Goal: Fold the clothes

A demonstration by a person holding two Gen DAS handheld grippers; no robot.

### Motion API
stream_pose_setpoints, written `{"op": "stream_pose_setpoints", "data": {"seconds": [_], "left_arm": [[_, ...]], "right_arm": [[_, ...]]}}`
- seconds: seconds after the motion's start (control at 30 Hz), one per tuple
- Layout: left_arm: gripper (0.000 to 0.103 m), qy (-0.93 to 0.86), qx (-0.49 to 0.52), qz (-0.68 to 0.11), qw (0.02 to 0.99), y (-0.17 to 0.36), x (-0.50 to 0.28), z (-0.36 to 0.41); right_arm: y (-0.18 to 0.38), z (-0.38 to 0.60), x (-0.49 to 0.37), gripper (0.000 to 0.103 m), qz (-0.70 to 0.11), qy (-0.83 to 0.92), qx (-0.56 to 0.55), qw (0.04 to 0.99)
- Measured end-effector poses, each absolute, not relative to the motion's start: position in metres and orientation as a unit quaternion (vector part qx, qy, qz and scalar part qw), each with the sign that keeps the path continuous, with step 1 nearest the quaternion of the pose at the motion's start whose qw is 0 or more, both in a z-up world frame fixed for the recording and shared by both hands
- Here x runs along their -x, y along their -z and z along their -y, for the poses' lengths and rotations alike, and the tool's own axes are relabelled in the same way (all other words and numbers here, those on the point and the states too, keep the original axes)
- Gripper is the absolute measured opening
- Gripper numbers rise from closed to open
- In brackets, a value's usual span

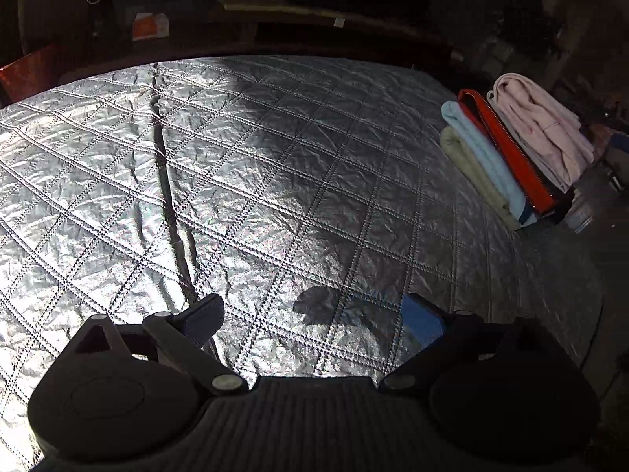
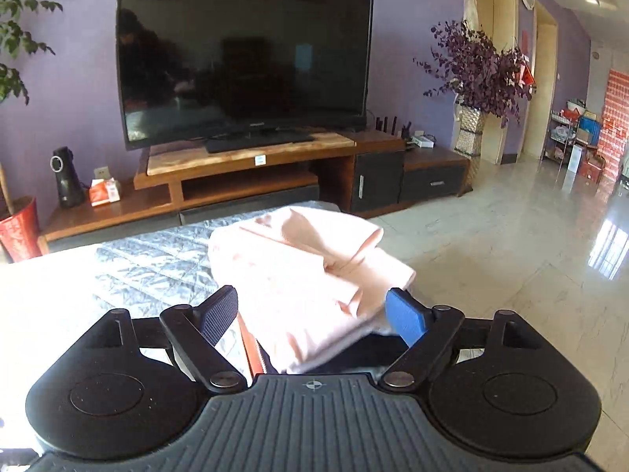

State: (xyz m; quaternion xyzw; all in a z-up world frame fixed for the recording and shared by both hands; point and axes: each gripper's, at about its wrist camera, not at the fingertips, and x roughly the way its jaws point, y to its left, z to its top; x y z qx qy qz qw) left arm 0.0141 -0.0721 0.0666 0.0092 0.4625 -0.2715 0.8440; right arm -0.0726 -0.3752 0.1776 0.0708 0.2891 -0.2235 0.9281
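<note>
A stack of folded clothes (image 1: 515,149) lies at the right edge of the silver quilted mat (image 1: 243,165): olive, light blue, red with a zipper, and a pink garment (image 1: 538,126) on top. My left gripper (image 1: 314,314) is open and empty, hovering over the bare mat well left of the stack. In the right wrist view the pink garment (image 2: 306,275) sits folded on top of the stack, right in front of my right gripper (image 2: 314,310). The right jaws stand wide apart on either side of its near edge, not closed on it.
A wooden TV stand (image 2: 251,169) with a large TV (image 2: 243,63) stands beyond the mat. A red plant pot (image 2: 17,232) is at the left, a vase of purple leaves (image 2: 471,78) at the right. Tiled floor (image 2: 511,236) lies right of the mat.
</note>
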Motion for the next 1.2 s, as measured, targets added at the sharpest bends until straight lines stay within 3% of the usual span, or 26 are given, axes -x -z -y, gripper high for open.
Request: {"op": "stream_pose_setpoints", "data": {"seconds": [0.07, 0.17, 0.47, 0.63, 0.87, 1.2], "left_arm": [[0.098, 0.290, -0.021, -0.452, 0.843, -0.076, 0.004, 0.080], [0.102, 0.293, -0.048, -0.435, 0.850, -0.090, 0.039, 0.090], [0.102, 0.254, -0.027, -0.450, 0.856, -0.142, 0.174, 0.110], [0.102, 0.280, -0.046, -0.406, 0.868, -0.185, 0.233, 0.120], [0.102, 0.235, -0.047, -0.412, 0.879, -0.230, 0.264, 0.124], [0.102, 0.216, -0.058, -0.407, 0.886, -0.249, 0.334, 0.119]], "right_arm": [[-0.170, 0.363, 0.098, 0.100, -0.333, 0.216, -0.107, 0.911], [-0.159, 0.346, 0.140, 0.100, -0.392, 0.192, -0.160, 0.885], [-0.174, 0.321, 0.230, 0.102, -0.403, 0.210, -0.161, 0.876], [-0.194, 0.314, 0.260, 0.103, -0.412, 0.212, -0.145, 0.874], [-0.218, 0.302, 0.300, 0.102, -0.429, 0.215, -0.115, 0.870], [-0.251, 0.281, 0.375, 0.103, -0.376, 0.192, -0.105, 0.901]]}}
